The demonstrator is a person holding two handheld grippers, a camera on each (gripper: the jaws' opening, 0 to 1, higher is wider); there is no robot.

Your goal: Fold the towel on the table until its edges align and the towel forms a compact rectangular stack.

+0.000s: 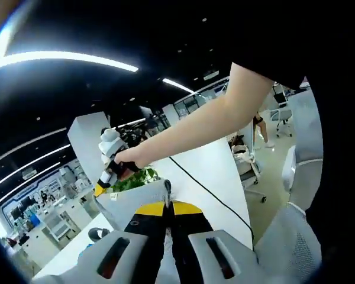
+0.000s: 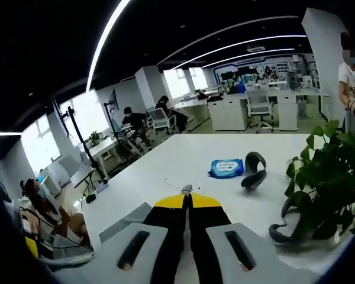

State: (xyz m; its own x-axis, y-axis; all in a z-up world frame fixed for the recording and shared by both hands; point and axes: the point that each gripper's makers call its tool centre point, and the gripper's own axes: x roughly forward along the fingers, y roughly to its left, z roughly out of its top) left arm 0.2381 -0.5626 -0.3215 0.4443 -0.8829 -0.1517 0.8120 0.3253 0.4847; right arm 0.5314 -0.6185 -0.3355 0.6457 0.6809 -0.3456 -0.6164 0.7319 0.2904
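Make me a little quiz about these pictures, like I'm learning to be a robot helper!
1. True or false: the pack on the table is red.
2. In the right gripper view, what stands at the right side of the table? A) a plant B) a lamp C) a ball
3. Fill the gap: in the left gripper view, the left gripper has its jaws ____ on the grey towel.

Key: 1 false, it is blue. 2 A, the plant. 3 shut.
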